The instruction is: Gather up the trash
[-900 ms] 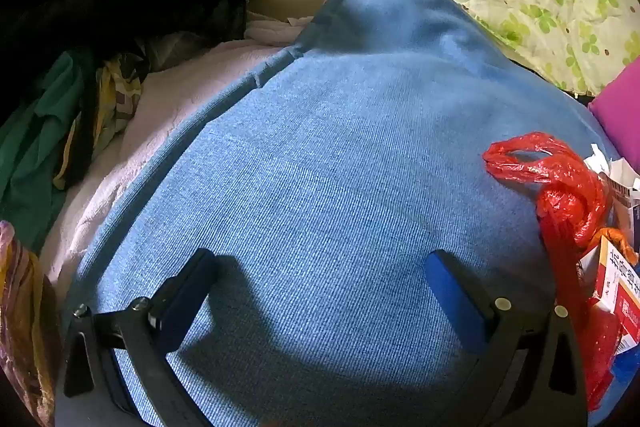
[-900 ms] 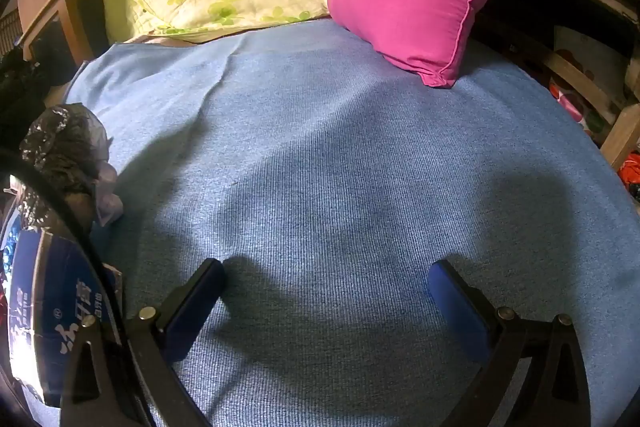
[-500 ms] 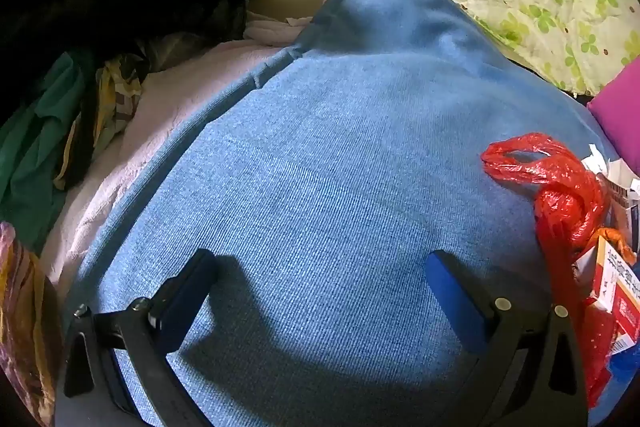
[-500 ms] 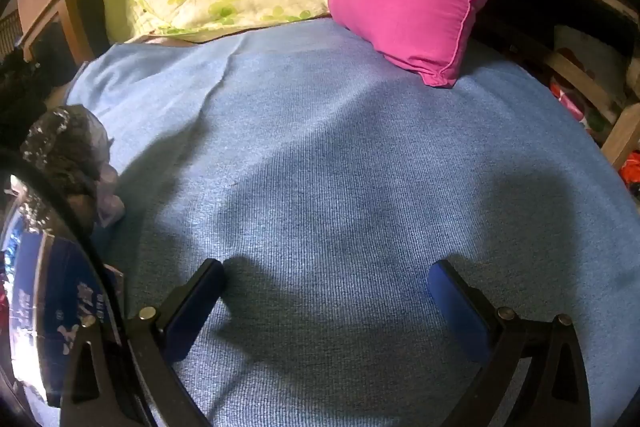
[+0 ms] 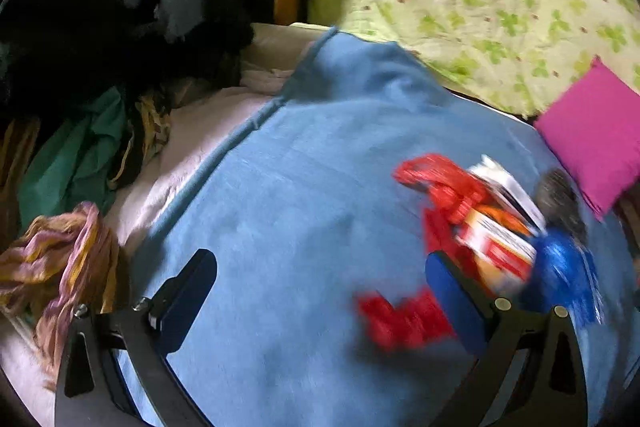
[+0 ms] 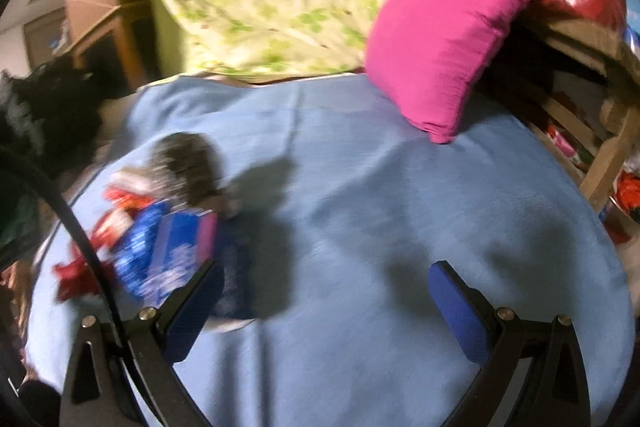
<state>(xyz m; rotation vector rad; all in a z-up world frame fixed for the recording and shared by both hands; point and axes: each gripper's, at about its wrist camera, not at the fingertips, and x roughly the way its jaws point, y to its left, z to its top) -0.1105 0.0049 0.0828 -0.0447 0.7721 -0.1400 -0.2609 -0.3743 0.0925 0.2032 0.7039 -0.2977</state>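
Left wrist view: the blue blanket (image 5: 288, 227) covers the bed, bare ahead of me and to the left. The trash pile (image 5: 492, 227), red bag (image 5: 444, 187), carton and blue wrapper (image 5: 564, 275), lies off to the right, its long axis running away from me, touching my left tongs' (image 5: 320, 287) right finger. My right tongs (image 6: 324, 291) have it to their left. Both tongs gape fully, holding nothing. I judge the left nearer.
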